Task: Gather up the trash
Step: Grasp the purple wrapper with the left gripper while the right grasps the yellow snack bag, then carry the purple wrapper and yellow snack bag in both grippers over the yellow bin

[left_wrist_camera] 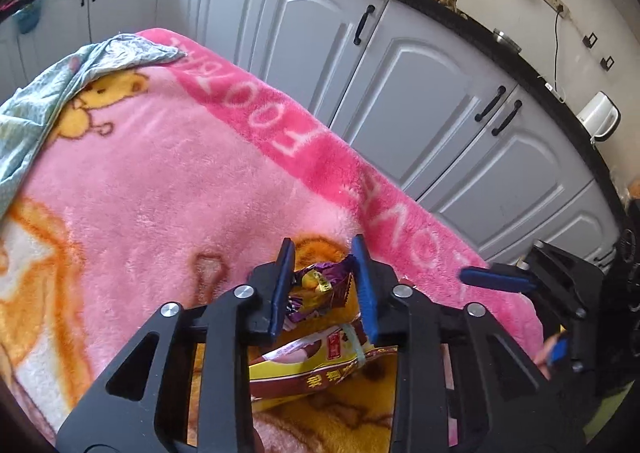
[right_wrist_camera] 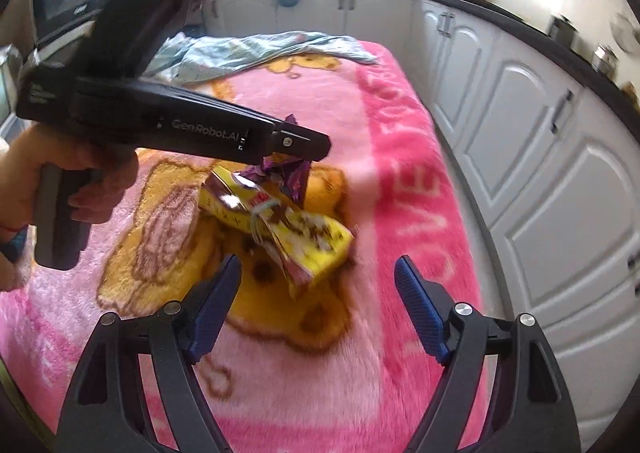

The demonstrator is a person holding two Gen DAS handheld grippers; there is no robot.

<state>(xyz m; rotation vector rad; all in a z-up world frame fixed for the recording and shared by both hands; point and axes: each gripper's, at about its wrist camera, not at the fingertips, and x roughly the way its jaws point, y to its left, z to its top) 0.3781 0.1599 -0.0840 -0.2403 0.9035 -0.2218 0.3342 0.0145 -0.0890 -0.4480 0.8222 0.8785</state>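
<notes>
**First wrapper pinched, the rest still on the blanket**

Grey kitchen cabinets curve behind the fluffy pink cartoon-print blanket where we work. Near the blanket's bright pink lettered border, our left gripper has its blue pads pressed on a crumpled purple foil wrapper. Touching it lies the yellow-and-brown snack packet, not yet lifted. Our right gripper hangs just short of that packet, jaws wide and empty. We judge collection barely begun; no bin shows.

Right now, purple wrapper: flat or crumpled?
Crumpled. The purple wrapper is bunched and creased between the left gripper fingers, above the yellow packet on the pink blanket.
</notes>
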